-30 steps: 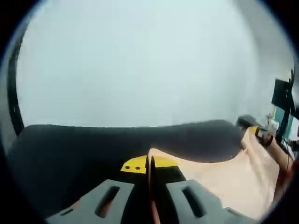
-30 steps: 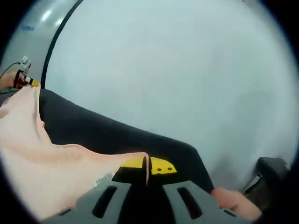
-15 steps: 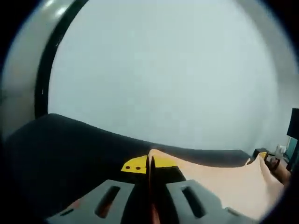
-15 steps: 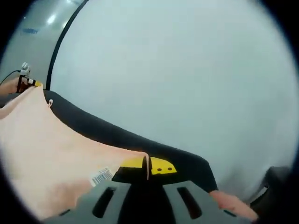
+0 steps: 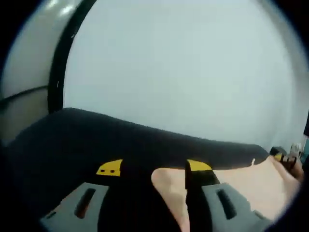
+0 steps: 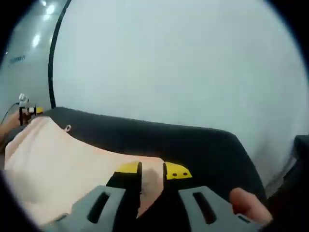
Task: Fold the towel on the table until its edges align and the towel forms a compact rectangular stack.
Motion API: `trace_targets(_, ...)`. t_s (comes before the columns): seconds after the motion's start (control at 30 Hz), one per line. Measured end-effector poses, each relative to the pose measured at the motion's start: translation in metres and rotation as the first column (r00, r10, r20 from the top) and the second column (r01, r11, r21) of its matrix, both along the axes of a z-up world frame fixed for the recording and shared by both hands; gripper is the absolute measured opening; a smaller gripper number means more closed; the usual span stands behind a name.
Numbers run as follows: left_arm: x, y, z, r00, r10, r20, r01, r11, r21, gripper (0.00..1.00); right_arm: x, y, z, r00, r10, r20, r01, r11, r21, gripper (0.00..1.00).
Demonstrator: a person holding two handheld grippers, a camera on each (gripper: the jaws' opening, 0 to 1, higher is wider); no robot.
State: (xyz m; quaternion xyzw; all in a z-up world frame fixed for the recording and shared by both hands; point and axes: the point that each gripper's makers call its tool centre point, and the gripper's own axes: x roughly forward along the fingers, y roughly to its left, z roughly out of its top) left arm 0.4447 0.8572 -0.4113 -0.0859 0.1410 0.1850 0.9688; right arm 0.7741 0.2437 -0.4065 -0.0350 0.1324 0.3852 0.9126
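- In the left gripper view, the left gripper point(image 5: 154, 170) is standing with its jaws spread wide, the yellow-tipped fingers point(image 5: 110, 168) well apart and pinching nothing.
- A corner of the peach towel point(image 5: 241, 186) is lying between those jaws, just beside the right-hand one, and the cloth is spreading away to the right over the dark table point(image 5: 96, 140).
- At the far right edge of that view, the other gripper point(image 5: 285, 159) is sitting at the towel's far corner, too blurred to make out in detail.
- In the right gripper view, the towel point(image 6: 58, 159) is lying flat on the dark table point(image 6: 193, 145), filling the left side and reaching in between the jaws.
- The right gripper point(image 6: 152, 170) is showing a narrow gap between its yellow tips, slightly parted, with the towel's edge sitting in the gap but not clamped.
- A small tag point(image 6: 67, 128) is showing at the towel's far edge.
- A fingertip point(image 6: 246, 203) of the person's hand is resting low on the right.
- A pale wall point(image 6: 183, 63) is rising behind the table.
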Motion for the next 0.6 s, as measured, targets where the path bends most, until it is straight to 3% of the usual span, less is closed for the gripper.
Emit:
trace_targets(0.07,-0.015,-0.009,0.001,0.998,-0.035,-0.060,0.039,0.998,0.058,0.46,-0.021,-0.019,0.005,1.000,-0.008,0.011,0.009,1.000,-0.013,0.14)
trace_targets(0.2,-0.052,-0.052,-0.002,0.984,-0.106,-0.141,0.124,0.984,0.129,0.36,-0.068,-0.044,0.009,1.000,-0.016,-0.009,0.016,1.000,0.005,0.14)
trace_targets(0.3,-0.079,-0.092,-0.003,0.980,-0.134,-0.147,0.159,0.972,0.173,0.35,-0.106,-0.061,0.007,1.000,-0.012,0.020,0.013,1.000,-0.012,0.14)
trace_targets(0.33,-0.082,-0.087,-0.001,0.980,-0.141,-0.140,0.164,0.971,0.175,0.34,-0.114,-0.067,0.008,0.999,-0.025,0.037,0.025,1.000,-0.006,0.14)
trace_targets(0.43,-0.096,-0.118,-0.005,0.975,-0.173,-0.136,0.196,0.964,0.181,0.32,-0.141,-0.076,-0.001,0.999,-0.031,0.031,0.032,0.999,-0.017,0.14)
trace_targets(0.53,-0.108,-0.135,-0.016,0.960,-0.207,-0.188,0.248,0.941,0.231,0.32,-0.166,-0.082,-0.008,0.999,-0.022,0.039,0.023,0.999,-0.033,0.14)
trace_targets(0.6,-0.117,-0.151,-0.021,0.962,-0.209,-0.178,0.248,0.939,0.238,0.32,-0.176,-0.089,-0.016,0.999,-0.024,0.035,0.026,0.998,-0.060,0.14)
